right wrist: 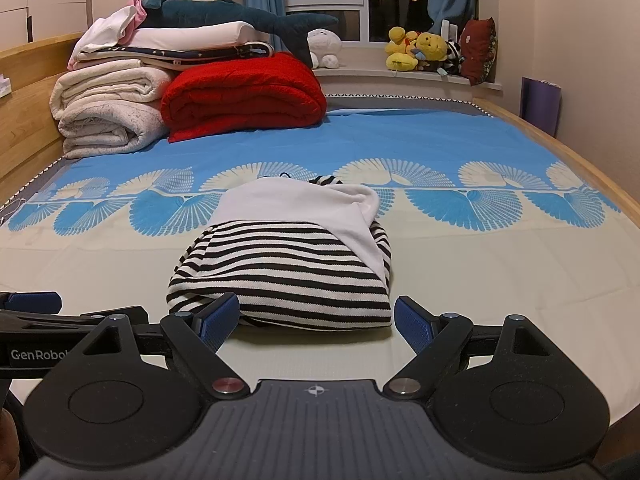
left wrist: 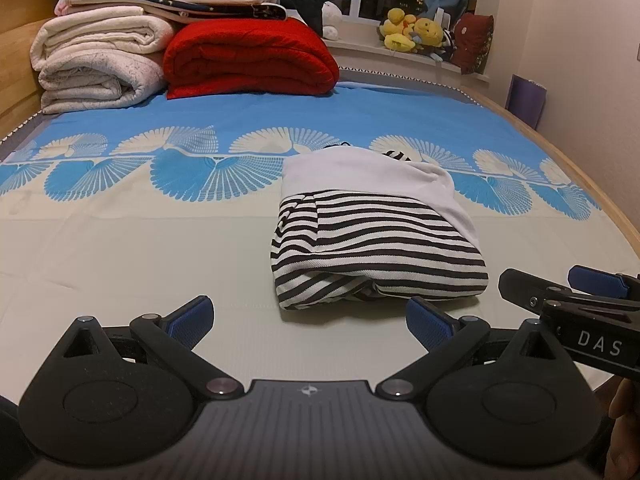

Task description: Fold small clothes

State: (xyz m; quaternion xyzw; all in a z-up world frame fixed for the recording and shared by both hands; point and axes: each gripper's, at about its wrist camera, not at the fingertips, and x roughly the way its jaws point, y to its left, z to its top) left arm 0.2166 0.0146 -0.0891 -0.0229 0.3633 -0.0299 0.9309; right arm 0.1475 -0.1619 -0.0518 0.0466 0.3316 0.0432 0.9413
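A small black-and-white striped garment with a white part (left wrist: 376,236) lies folded in a compact bundle on the bed sheet (left wrist: 120,248). It also shows in the right wrist view (right wrist: 288,268). My left gripper (left wrist: 308,320) is open and empty, just short of the bundle's near left edge. My right gripper (right wrist: 316,318) is open and empty, its fingers on either side of the bundle's near edge; its left pad (right wrist: 218,318) overlaps the fabric in view, contact unclear. The right gripper also shows at the right of the left wrist view (left wrist: 560,284).
Folded cream blankets (left wrist: 96,64) and a red blanket (left wrist: 248,56) are stacked at the bed's far left, with a plush shark (right wrist: 240,16) on top. Plush toys (right wrist: 424,50) sit on the windowsill. A wooden bed frame (left wrist: 592,184) runs along the right.
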